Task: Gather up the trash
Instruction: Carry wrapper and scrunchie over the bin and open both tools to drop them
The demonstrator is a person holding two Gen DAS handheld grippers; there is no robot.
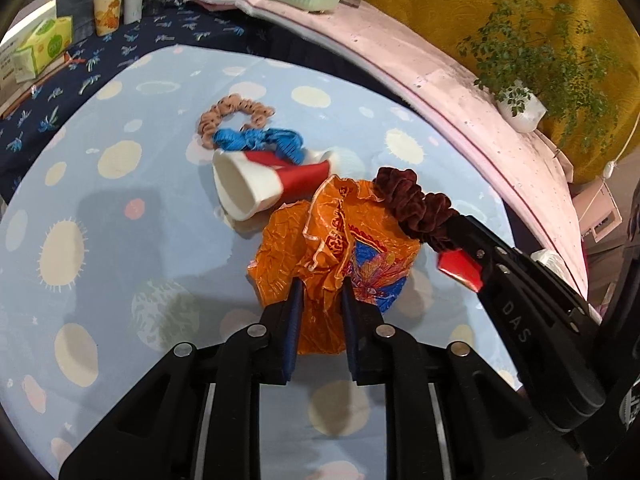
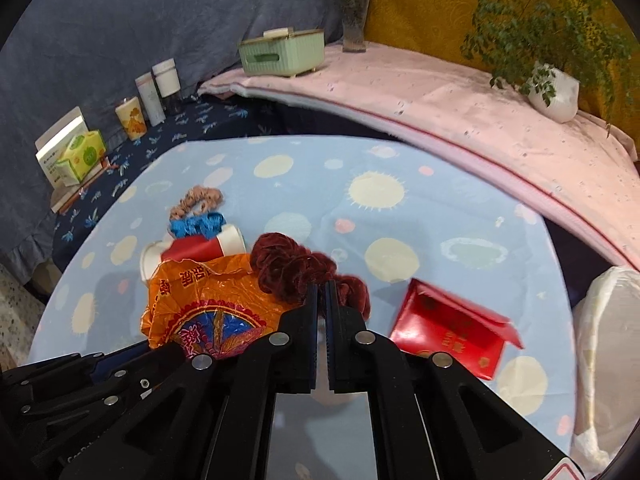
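Left gripper pinching crumpled orange wrapper over blue spotted cloth. Right gripper pressed together beside maroon scrunchie, grip on it unclear. Wrapper looks light, crinkly, slippery; take bunched fold, not flat edge.

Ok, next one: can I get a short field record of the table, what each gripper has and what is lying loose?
surface: light blue spotted cloth
left gripper: fingers closed on orange wrapper
right gripper: fingers shut at dark red scrunchie, apparently pinching it
loose on cloth: paper cup on its side, red envelope, blue scrunchie, tan scrunchie
edge: white bag, far right in the right wrist view
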